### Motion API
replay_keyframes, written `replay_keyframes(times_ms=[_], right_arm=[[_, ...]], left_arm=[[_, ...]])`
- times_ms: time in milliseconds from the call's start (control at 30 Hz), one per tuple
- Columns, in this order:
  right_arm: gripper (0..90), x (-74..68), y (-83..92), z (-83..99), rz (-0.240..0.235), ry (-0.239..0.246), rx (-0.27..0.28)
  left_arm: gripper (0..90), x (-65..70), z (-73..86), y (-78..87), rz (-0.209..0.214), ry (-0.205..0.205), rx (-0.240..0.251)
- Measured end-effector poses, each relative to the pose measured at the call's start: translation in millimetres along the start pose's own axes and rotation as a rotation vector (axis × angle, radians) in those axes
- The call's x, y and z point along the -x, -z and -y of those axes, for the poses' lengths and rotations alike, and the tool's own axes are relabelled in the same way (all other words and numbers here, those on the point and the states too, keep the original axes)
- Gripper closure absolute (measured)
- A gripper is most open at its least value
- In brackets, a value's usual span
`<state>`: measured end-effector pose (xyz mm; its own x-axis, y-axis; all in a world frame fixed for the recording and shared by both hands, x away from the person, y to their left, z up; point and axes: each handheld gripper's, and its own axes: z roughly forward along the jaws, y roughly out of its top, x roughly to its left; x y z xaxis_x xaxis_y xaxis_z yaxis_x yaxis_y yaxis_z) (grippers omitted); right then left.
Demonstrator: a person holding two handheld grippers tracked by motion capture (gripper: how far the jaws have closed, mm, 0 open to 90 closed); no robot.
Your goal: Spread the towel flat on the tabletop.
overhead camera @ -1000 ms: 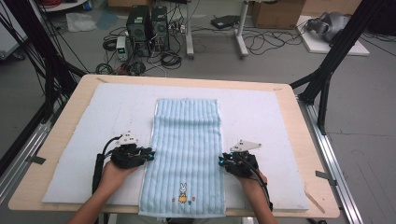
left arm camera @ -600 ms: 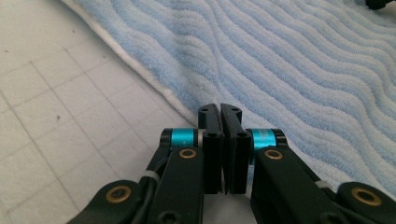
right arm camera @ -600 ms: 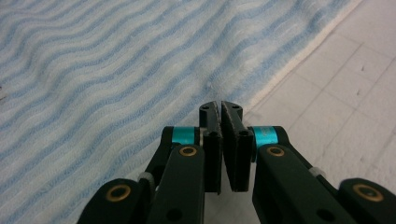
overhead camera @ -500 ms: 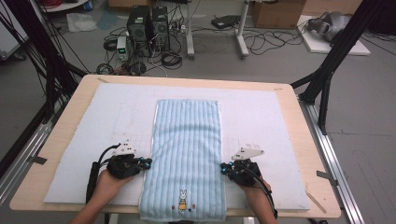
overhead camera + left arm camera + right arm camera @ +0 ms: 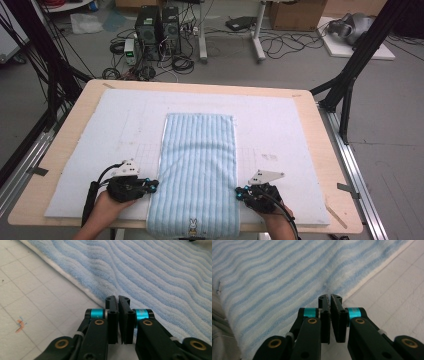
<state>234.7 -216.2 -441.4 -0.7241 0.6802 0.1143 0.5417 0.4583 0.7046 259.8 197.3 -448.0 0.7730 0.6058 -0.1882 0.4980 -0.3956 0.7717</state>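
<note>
**A:** From the high view, we see the light blue striped towel (image 5: 197, 170) lying flat and lengthwise down the middle of the white mat (image 5: 100, 140), which covers the wooden table (image 5: 320, 150). Its near end, with a small rabbit mark (image 5: 192, 223), reaches the table's front edge.

**B:** Agreed. We also find the left gripper (image 5: 152, 186) at the towel's left long edge, close to the near end. The right gripper (image 5: 239, 192) is at the right long edge opposite it. Each points inward at the cloth, with a hand behind it.

**A:** In the left gripper view, we look along the two black jaws. They stand almost together with a thin slit between them, and they have just been opening a little. We see nothing in that slit. The tips sit at the towel's pale hem, where cloth meets the gridded mat.

**B:** In the right gripper view, we read the jaws as closed, with a hairline gap showing. The tips are on the towel's hem, and the cloth puckers slightly just past them. We cannot tell whether any cloth is pinched.
</note>
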Motion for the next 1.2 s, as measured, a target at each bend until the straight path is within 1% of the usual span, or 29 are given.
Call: replay_keyframes(times_ms=[33,67,100,133,200,233,267,300,333,400,433,500,533,567,600,667,733,800,833,900,933,967,1000,1033,1067,1100,1133,1167,1200], right_arm=[[78.5,-1.1,2.0,-0.6,0.008,-0.003,0.011],[75.2,0.2,3.4,-2.3,0.011,-0.015,0.03],[72.2,2.6,4.4,-4.4,0.017,-0.024,0.053],[70.9,5.7,4.6,-6.6,0.026,-0.035,0.073],[70.2,12.3,2.6,-10.3,0.043,-0.054,0.091],[70.3,15.8,0.4,-12.2,0.05,-0.057,0.09],[70.3,15.8,0.4,-12.2,0.05,-0.057,0.09],[70.9,21.3,-6.6,-17.2,0.055,-0.063,0.093],[71.3,23.5,-10.8,-20.4,0.058,-0.061,0.092],[71.4,26.3,-19.4,-27.9,0.054,-0.057,0.101],[71.5,26.9,-23.8,-31.6,0.049,-0.052,0.101],[71.5,27.0,-33.3,-37.1,0.046,-0.032,0.091],[71.5,27.0,-33.3,-37.1,0.046,-0.032,0.091],[71.8,24.4,-41.4,-39.0,0.055,-0.006,0.044],[71.8,22.8,-42.1,-38.9,0.063,0.015,0.041],[72.2,21.8,-40.2,-38.8,0.065,0.027,0.026],[72.5,21.1,-37.9,-38.0,0.072,0.05,0.011],[72.5,20.7,-35.5,-36.5,0.074,0.075,0.0],[72.6,20.0,-34.2,-35.8,0.077,0.074,-0.005],[72.5,20.5,-32.6,-35.7,0.075,0.083,-0.013],[71.4,21.0,-31.5,-36.0,0.069,0.081,-0.017],[67.3,22.4,-30.4,-35.8,0.062,0.073,-0.018],[63.5,24.0,-28.5,-35.1,0.057,0.061,-0.005],[59.9,26.7,-25.7,-34.4,0.055,0.051,0.027],[54.8,29.9,-21.8,-34.1,0.052,0.03,0.062],[50.0,33.5,-17.7,-34.5,0.056,0.014,0.1],[44.9,36.8,-13.3,-35.1,0.069,-0.005,0.131],[40.3,40.3,-9.4,-35.7,0.087,-0.023,0.151],[36.7,43.6,-6.2,-36.2,0.098,-0.04,0.166]], left_arm=[[71.7,-2.2,-2.0,0.3,-0.023,0.015,0.018],[61.8,-5.7,-4.6,0.4,-0.039,0.036,0.042],[57.2,-10.2,-7.7,1.1,-0.052,0.051,0.065],[54.3,-14.7,-11.0,1.7,-0.065,0.058,0.083],[55.2,-24.3,-19.2,0.3,-0.084,0.073,0.115],[56.3,-30.0,-23.8,-1.4,-0.09,0.083,0.127],[58.3,-30.0,-23.8,-1.4,-0.09,0.083,0.127],[60.7,-41.1,-33.6,-7.5,-0.109,0.099,0.149],[63.2,-46.6,-38.7,-12.2,-0.113,0.1,0.149],[68.7,-55.4,-48.4,-23.1,-0.126,0.111,0.147],[72.0,-58.4,-53.2,-28.6,-0.131,0.104,0.136],[73.2,-62.5,-61.0,-39.2,-0.155,0.096,0.115],[73.6,-62.5,-61.0,-39.2,-0.155,0.096,0.115],[74.5,-64.7,-66.9,-48.2,-0.172,0.088,0.087],[74.4,-65.6,-68.9,-52.1,-0.182,0.086,0.077],[74.4,-67.6,-71.1,-58.7,-0.2,0.081,0.039],[74.3,-68.3,-70.3,-65.2,-0.219,0.075,0.008],[75.7,-68.5,-70.4,-66.2,-0.234,0.06,0.014],[76.0,-68.8,-70.3,-66.2,-0.242,0.054,0.013],[76.3,-69.7,-69.7,-65.6,-0.238,0.063,0.019],[74.9,-69.7,-69.8,-64.5,-0.244,0.071,0.018],[70.8,-69.9,-69.9,-62.9,-0.254,0.077,0.015],[63.6,-70.7,-69.2,-60.5,-0.251,0.092,0.025],[59.3,-71.4,-68.0,-57.1,-0.231,0.116,0.06],[56.1,-71.1,-66.8,-51.8,-0.221,0.121,0.1],[53.3,-70.0,-65.6,-46.2,-0.213,0.106,0.144],[49.7,-70.0,-65.6,-46.2,-0.213,0.106,0.144],[45.5,-67.4,-62.6,-34.8,-0.2,0.091,0.227],[42.0,-66.3,-60.9,-29.7,-0.194,0.083,0.262]])
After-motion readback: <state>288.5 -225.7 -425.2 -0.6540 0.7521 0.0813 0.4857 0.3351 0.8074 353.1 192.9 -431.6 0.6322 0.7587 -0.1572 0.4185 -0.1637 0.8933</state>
